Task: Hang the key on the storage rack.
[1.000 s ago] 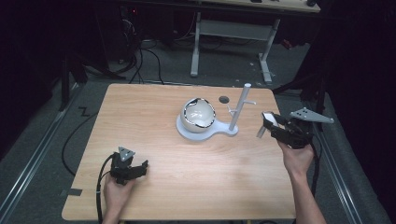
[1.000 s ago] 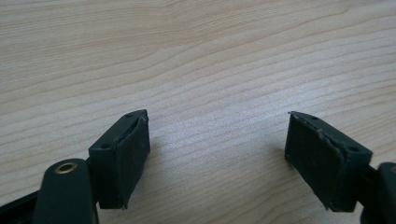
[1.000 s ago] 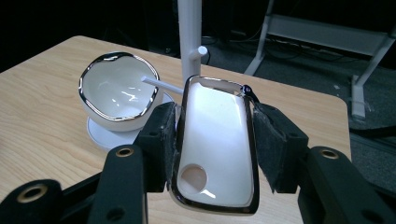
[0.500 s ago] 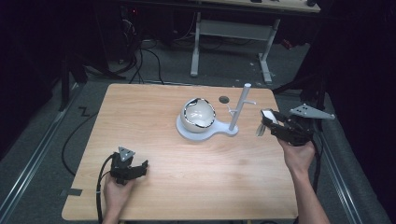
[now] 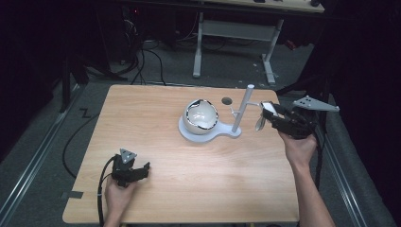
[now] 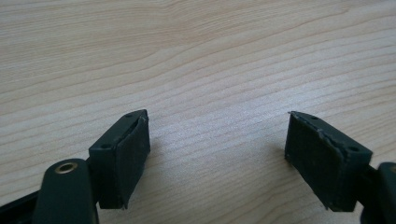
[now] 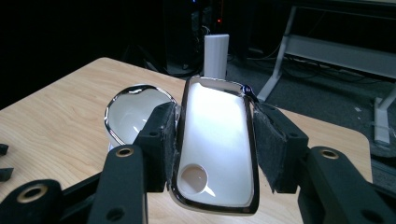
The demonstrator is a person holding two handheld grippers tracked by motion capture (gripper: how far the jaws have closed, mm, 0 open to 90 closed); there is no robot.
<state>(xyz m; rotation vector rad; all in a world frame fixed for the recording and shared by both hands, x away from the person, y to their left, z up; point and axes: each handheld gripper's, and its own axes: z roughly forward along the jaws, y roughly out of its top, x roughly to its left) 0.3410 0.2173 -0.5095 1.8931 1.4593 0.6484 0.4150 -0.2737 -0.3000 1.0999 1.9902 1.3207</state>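
Two claws are at work. Our right claw [image 5: 269,115] stays clamped on the ladle [image 7: 215,149] and has lifted it slightly, just right of the white stand [image 5: 242,111]; hanging it seems next. Our left claw [image 6: 217,156] rests apart on the surface [image 5: 151,123], far from the stand.

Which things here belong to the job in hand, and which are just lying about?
Job: right gripper, jaws shut on white, chrome-rimmed oblong piece with a round hole; white stand with upright post; white chrome-rimmed bowl on its base.
Lying about: small dark round spot on wooden table; left gripper, jaws open.
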